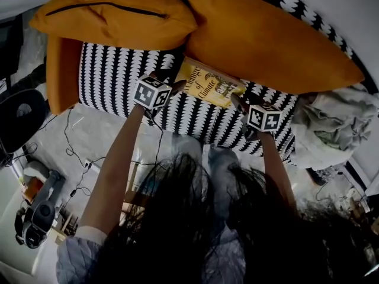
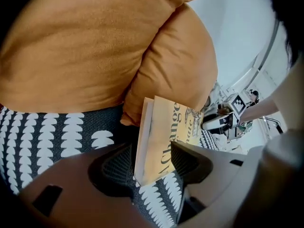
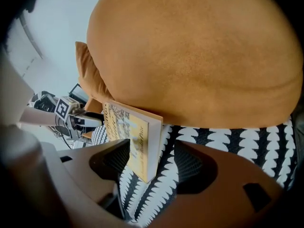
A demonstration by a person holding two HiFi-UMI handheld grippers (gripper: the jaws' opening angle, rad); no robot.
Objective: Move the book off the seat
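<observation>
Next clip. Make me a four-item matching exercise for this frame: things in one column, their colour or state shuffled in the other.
1 book
2 cushion behind the book
3 seat
4 left gripper

A black-and-white pattern
B plain orange
C yellow cover, lying flat
D open, straddling the book's end

Pairs: 1-C, 2-B, 3-A, 4-D

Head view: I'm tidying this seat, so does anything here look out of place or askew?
The yellow paperback book lies askew on the black-and-white patterned seat, its far edge tucked against an orange cushion. The open left claw and right claw straddle its ends.
</observation>
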